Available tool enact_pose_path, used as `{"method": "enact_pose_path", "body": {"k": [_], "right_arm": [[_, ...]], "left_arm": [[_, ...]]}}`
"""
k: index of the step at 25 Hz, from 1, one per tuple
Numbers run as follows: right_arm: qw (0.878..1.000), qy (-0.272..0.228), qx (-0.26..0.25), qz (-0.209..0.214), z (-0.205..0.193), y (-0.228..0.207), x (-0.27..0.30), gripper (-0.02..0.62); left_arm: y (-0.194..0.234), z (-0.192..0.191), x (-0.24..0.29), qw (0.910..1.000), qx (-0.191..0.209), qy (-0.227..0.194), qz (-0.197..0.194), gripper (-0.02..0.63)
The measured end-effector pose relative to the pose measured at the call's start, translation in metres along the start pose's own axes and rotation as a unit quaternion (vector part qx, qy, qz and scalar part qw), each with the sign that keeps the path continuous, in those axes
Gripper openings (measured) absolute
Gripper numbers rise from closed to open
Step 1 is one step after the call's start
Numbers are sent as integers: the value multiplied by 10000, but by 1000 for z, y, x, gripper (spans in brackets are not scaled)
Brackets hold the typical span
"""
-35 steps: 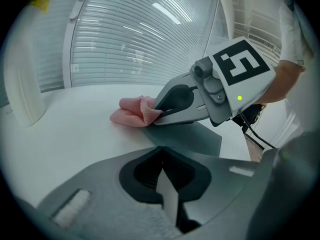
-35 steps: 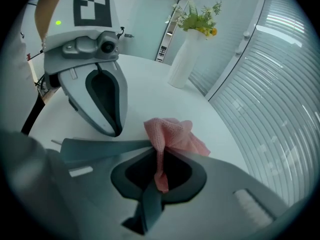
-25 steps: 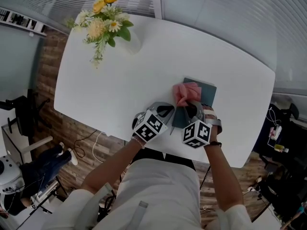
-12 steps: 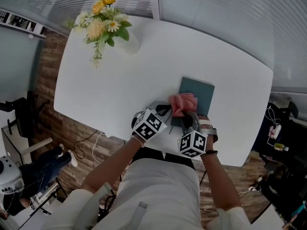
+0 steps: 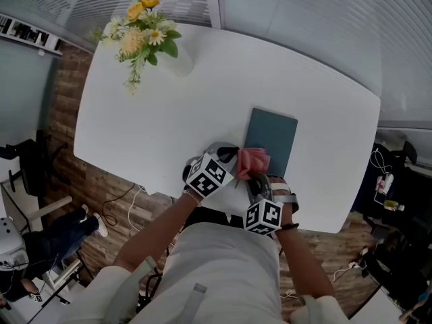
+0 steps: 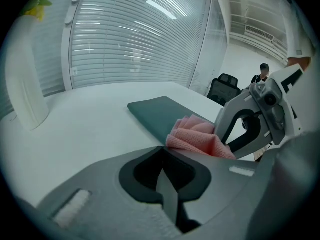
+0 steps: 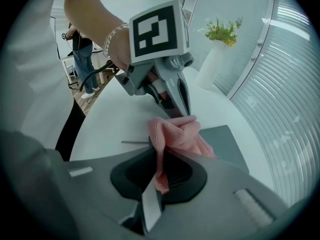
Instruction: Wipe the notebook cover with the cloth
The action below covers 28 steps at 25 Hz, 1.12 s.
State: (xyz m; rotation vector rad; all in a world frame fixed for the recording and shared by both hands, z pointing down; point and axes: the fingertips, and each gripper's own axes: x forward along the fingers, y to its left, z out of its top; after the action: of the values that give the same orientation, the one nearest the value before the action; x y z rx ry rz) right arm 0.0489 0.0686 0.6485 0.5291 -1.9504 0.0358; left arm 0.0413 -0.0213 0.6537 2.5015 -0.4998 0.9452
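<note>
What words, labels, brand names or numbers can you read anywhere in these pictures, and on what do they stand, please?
No text can be read anywhere.
The notebook: plain teal cover, no title or label shows.
The cloth: plain pink, no tag shows.
The marker cubes: black-and-white square patterns only, no letters or digits.
The shelf at the upper left: its items are too small to read.

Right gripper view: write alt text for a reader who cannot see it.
The right gripper is shut on a bunched pink cloth lying at the near corner of a teal notebook on a white table. Just beyond the cloth, the left gripper points down; a vase of flowers stands farther back.
</note>
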Motion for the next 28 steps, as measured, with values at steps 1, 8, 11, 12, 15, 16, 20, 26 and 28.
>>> {"method": "enact_pose_path", "body": {"k": [1,8,11,12,15,16,20,26,28], "right_arm": [[10000,3,-6,28,0,4,-1,34],[9997,52,-12,229,-5,26,-6,34],[9995,80,40,311,-5,31,-7,34],[9994,86,53,318,-4,31,-10,34],[9997,49,141,214,0,20,-26,34],[9997,15,186,131,2,12,-33,34],[9985,-133,327,-413,9,-38,-65,34],[9885,-194,303,-1466,12,-140,-99,34],[9840,-111,213,-1763,10,-168,-97,34]], "left_arm": [[0,0,0,10000,-7,-3,7,-2],[-2,-2,2,9998,130,115,8,-2],[-3,-3,3,9996,207,164,24,-2],[-4,-3,3,9996,239,175,30,-2],[-5,-2,3,9995,269,180,37,-2],[-4,-2,3,9995,260,177,37,-2],[-5,-4,3,9992,333,201,38,-2],[-6,-3,3,9989,424,193,82,-2],[-6,-4,3,9989,417,198,74,-2]]}}
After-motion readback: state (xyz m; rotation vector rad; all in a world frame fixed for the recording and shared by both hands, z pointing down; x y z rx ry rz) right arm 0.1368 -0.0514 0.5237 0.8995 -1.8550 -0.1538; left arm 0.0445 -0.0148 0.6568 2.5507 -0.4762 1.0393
